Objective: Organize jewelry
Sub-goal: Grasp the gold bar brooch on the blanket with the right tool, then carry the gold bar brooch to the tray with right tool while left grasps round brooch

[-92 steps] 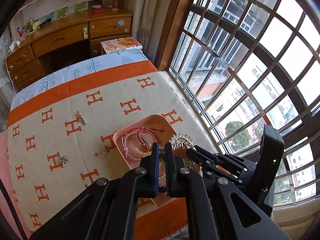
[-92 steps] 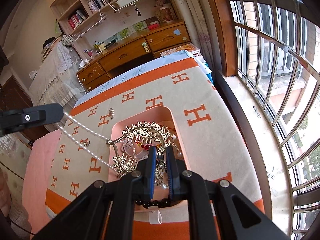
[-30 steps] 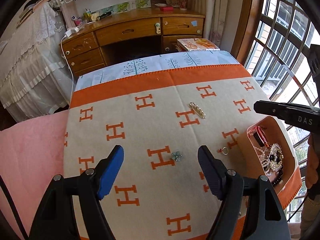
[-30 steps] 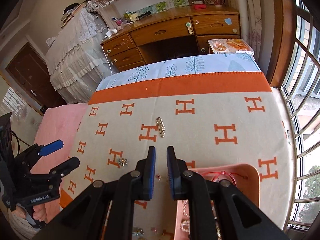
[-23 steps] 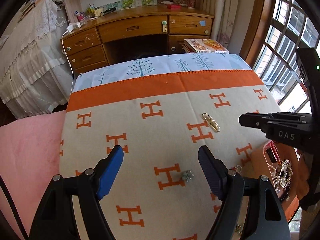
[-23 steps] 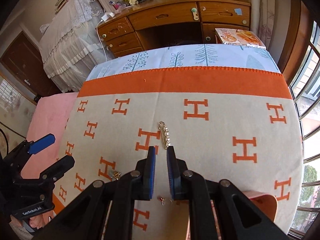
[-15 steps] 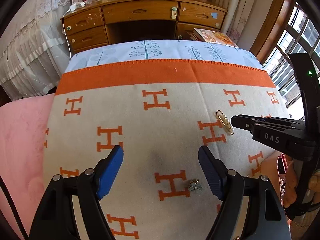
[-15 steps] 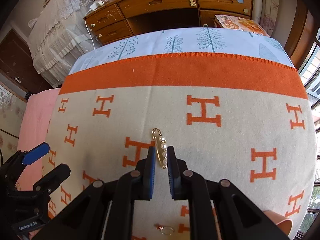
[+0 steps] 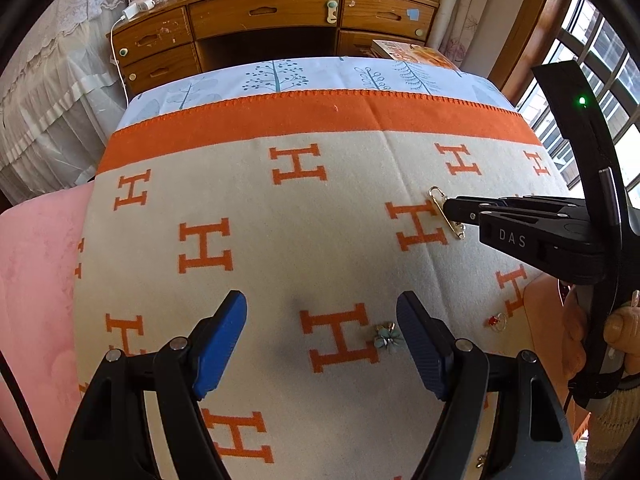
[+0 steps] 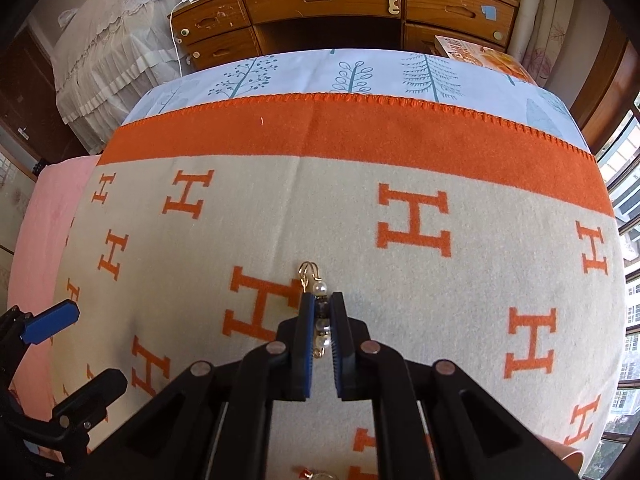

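Observation:
A gold pin with pearls (image 10: 316, 292) lies on the cream and orange H-patterned blanket (image 10: 360, 280). My right gripper (image 10: 319, 312) straddles it, jaws narrow, pearls between the pads; whether they pinch it I cannot tell. In the left wrist view the pin (image 9: 442, 206) sticks out under the right gripper's tip (image 9: 452, 208). My left gripper (image 9: 322, 320) is wide open and empty above the blanket. A small pale flower brooch (image 9: 386, 336) lies by its right finger (image 9: 420, 344). A small ring with a red stone (image 9: 496, 321) lies further right.
The pink tray's edge (image 9: 540, 320) shows at right, behind the right gripper's handle. A wooden desk with drawers (image 9: 272, 20) stands beyond the bed. A book (image 10: 480, 58) lies at the far right corner. Window bars (image 9: 600, 40) are on the right.
Both grippers left the tray and moved left over the blanket. The left gripper opened wide. The right gripper came down onto the pearl pin, now between its pads.

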Available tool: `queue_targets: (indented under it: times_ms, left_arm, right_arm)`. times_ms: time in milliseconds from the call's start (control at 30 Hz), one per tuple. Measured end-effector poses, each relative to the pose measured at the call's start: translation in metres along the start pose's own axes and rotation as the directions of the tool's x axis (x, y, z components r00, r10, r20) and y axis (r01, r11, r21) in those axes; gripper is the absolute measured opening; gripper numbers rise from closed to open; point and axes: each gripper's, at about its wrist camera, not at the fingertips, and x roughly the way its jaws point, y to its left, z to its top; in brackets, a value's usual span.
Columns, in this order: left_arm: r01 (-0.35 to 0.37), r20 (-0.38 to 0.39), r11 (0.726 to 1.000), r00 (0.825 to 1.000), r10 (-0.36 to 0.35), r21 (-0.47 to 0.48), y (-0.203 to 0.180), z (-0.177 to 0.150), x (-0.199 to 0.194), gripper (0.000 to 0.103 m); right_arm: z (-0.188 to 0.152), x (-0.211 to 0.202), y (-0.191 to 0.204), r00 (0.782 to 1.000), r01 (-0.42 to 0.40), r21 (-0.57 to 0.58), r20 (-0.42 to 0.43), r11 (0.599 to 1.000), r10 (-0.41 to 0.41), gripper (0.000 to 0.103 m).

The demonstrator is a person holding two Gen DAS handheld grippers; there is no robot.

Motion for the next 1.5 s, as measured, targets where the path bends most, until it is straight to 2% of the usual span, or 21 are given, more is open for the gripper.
queue_targets:
  times_ms: [200, 367, 467, 533, 633, 700, 733, 833, 900, 1033, 1167, 1233, 1500]
  left_arm:
    - [0.024, 0.005, 0.998, 1.0, -0.024, 0.064, -0.019, -0.02, -0.016, 0.076]
    - [0.082, -0.005, 0.981, 0.997, -0.082, 0.174, -0.048, -0.051, -0.029, 0.076]
    - [0.136, -0.008, 0.952, 0.99, -0.139, 0.273, -0.068, -0.075, -0.036, 0.076]
    - [0.159, -0.002, 0.922, 0.986, -0.169, 0.352, -0.079, -0.093, -0.041, 0.076]
    - [0.145, 0.012, 0.876, 0.985, -0.17, 0.459, -0.094, -0.122, -0.048, 0.076]
    - [0.158, -0.004, 0.859, 0.984, -0.179, 0.487, -0.101, -0.139, -0.051, 0.075]
    - [0.174, -0.021, 0.855, 0.982, -0.189, 0.488, -0.104, -0.146, -0.051, 0.071]
    - [0.239, -0.086, 0.85, 0.97, -0.225, 0.469, -0.113, -0.164, -0.049, 0.057]
    - [0.259, -0.112, 0.852, 0.966, -0.234, 0.454, -0.12, -0.172, -0.045, 0.055]
    - [0.269, -0.13, 0.874, 0.963, -0.235, 0.404, -0.13, -0.179, -0.036, 0.054]
    - [0.268, -0.124, 0.896, 0.963, -0.239, 0.353, -0.136, -0.174, -0.028, 0.037]
    - [0.274, -0.127, 0.899, 0.961, -0.245, 0.341, -0.139, -0.173, -0.026, 0.031]
    - [0.239, -0.104, 0.897, 0.971, -0.215, 0.372, -0.16, -0.176, -0.025, 0.029]
  right_arm:
    - [-0.027, -0.035, -0.009, 0.996, -0.079, 0.038, 0.046, 0.996, 0.077, 0.007]
    - [-0.066, -0.078, -0.018, 0.982, -0.16, 0.06, 0.112, 0.985, 0.152, 0.007]
    - [-0.096, -0.101, -0.025, 0.97, -0.208, 0.072, 0.141, 0.975, 0.197, 0.007]
    - [-0.116, -0.114, -0.027, 0.964, -0.227, 0.072, 0.156, 0.971, 0.213, 0.007]
    - [-0.147, -0.129, -0.031, 0.957, -0.249, 0.068, 0.167, 0.966, 0.235, 0.007]
    - [-0.166, -0.137, -0.032, 0.952, -0.265, 0.071, 0.175, 0.962, 0.25, 0.007]
    - [-0.174, -0.14, -0.033, 0.949, -0.279, 0.074, 0.177, 0.957, 0.263, 0.007]
    - [-0.195, -0.145, -0.036, 0.94, -0.307, 0.082, 0.184, 0.948, 0.288, 0.007]
    - [-0.204, -0.147, -0.04, 0.934, -0.322, 0.091, 0.193, 0.942, 0.3, 0.007]
    - [-0.214, -0.152, -0.042, 0.922, -0.347, 0.093, 0.214, 0.933, 0.321, 0.007]
    - [-0.221, -0.158, -0.047, 0.915, -0.354, 0.088, 0.235, 0.931, 0.326, 0.007]
    - [-0.225, -0.162, -0.053, 0.914, -0.353, 0.091, 0.248, 0.931, 0.322, 0.007]
    - [-0.236, -0.169, -0.076, 0.908, -0.343, 0.1, 0.29, 0.934, 0.302, 0.007]
